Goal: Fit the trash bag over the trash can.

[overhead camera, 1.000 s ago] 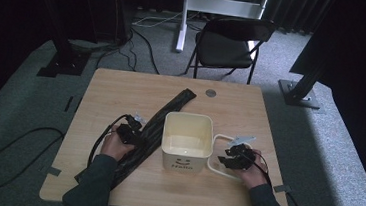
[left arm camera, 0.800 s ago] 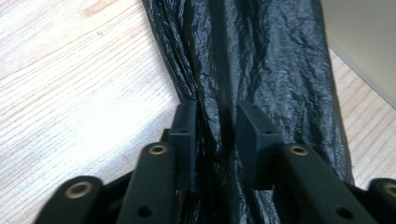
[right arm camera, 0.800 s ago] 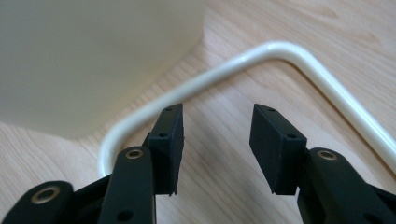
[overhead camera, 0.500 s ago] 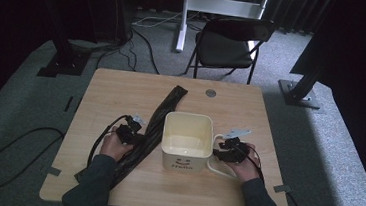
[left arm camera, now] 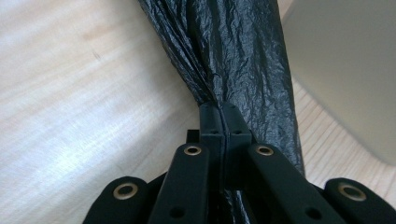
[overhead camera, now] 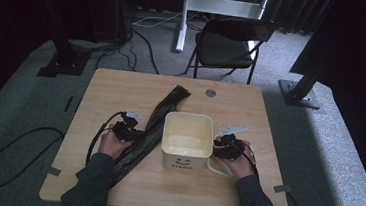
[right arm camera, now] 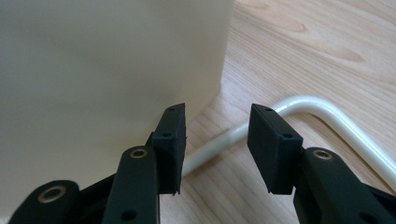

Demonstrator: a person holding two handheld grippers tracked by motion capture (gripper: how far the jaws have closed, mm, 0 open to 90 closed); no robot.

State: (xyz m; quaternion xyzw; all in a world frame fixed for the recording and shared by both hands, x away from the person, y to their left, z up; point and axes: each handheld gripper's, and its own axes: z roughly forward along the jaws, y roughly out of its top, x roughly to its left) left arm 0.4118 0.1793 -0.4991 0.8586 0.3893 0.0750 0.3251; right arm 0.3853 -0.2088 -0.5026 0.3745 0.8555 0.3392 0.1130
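Centrally on a pale wooden table (overhead camera: 122,90) stands a cream, square plastic bucket (overhead camera: 187,133) with rounded corners, its front printed with a smiley face and the word "Hello". Just left of it, a long black plastic bag (overhead camera: 163,109), crinkled and gathered into a narrow strip, runs diagonally from the table's far middle to the near left edge, close beside the bucket's wall. Its loose white handle (right arm camera: 322,116), a smooth bent tube, lies flat on the wood on the bucket's right. A person's left gripper (left arm camera: 222,122) is clenched on a pleat of the bag, jaws pressed together around the glossy film. Opposite, the right gripper (right arm camera: 215,133) hangs released, jaws parted, straddling the handle beside the bucket's corner without touching it. Behind the table stands a black folding chair (overhead camera: 226,46) on grey carpet, and a small round grey disc (overhead camera: 211,93) sits near the far edge.
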